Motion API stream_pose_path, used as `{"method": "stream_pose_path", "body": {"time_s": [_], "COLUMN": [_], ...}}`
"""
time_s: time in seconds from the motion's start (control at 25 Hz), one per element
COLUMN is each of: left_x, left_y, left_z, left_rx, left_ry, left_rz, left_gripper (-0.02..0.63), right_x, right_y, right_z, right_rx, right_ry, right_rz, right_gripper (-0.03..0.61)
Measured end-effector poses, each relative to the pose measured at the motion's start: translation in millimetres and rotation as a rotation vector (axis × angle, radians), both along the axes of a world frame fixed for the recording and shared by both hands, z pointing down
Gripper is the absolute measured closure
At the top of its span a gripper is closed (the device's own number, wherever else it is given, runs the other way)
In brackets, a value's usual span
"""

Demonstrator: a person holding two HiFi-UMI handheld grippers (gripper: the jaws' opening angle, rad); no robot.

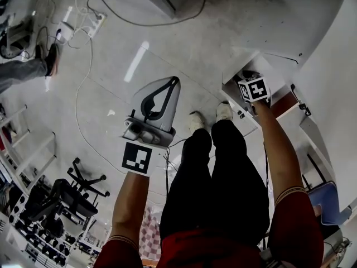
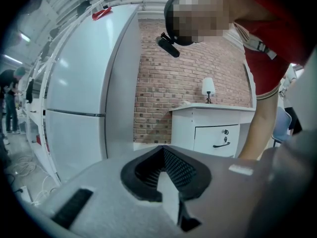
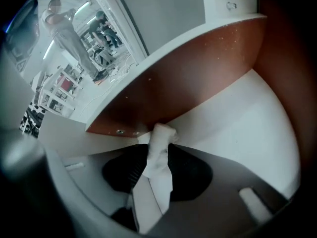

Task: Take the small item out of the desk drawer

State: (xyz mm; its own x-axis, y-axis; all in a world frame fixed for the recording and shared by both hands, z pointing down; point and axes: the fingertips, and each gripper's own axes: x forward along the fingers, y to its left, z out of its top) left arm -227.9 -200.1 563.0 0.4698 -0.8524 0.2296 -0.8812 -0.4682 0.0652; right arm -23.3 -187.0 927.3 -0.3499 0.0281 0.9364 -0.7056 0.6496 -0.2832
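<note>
The right gripper (image 3: 159, 150) reaches into the open white drawer with a reddish-brown inner wall (image 3: 198, 78), at the far right of the scene under the white counter (image 1: 329, 77). Its jaws are clenched on a small crumpled white item of soft cloth or paper (image 3: 162, 133). The item stands upright between the black ribbed pads (image 3: 190, 170), and its top pokes out past them, close against the foot of the brown wall. Whether it touches the drawer's white bottom cannot be told.

The left gripper (image 1: 174, 82) is held out over the pale glossy floor (image 1: 184, 43), well apart from the drawer and to its left. Its jaws are closed tip to tip with nothing between them. Its own view looks toward a white refrigerator (image 2: 79, 93) and a red brick wall (image 2: 158, 78).
</note>
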Motion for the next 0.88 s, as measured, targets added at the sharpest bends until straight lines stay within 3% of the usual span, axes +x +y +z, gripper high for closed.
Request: {"method": "stream_pose_path", "body": {"time_s": [0.16,0.44,0.88], "left_x": [0.9,6.0,26.7], "left_y": [1.9,6.3,28.3], "left_z": [-4.4,-18.2,-80.6], "left_rx": [0.000,0.014,0.029], "left_ry": [0.011,0.014,0.043], "left_rz": [-0.003,0.009,-0.006], "left_gripper": [0.614,0.614,0.613], "right_x": [14.8,20.4,8.0], "right_y": [-0.3,-11.1,5.5], "right_z": [-8.5,-44.1,-185.2], "right_rx": [0.049,0.119,0.309], "right_ry": [0.043,0.032,-0.131], "right_rz": [-0.078,-0.089,-0.089], "right_gripper": [0.446,0.449,0.449]}}
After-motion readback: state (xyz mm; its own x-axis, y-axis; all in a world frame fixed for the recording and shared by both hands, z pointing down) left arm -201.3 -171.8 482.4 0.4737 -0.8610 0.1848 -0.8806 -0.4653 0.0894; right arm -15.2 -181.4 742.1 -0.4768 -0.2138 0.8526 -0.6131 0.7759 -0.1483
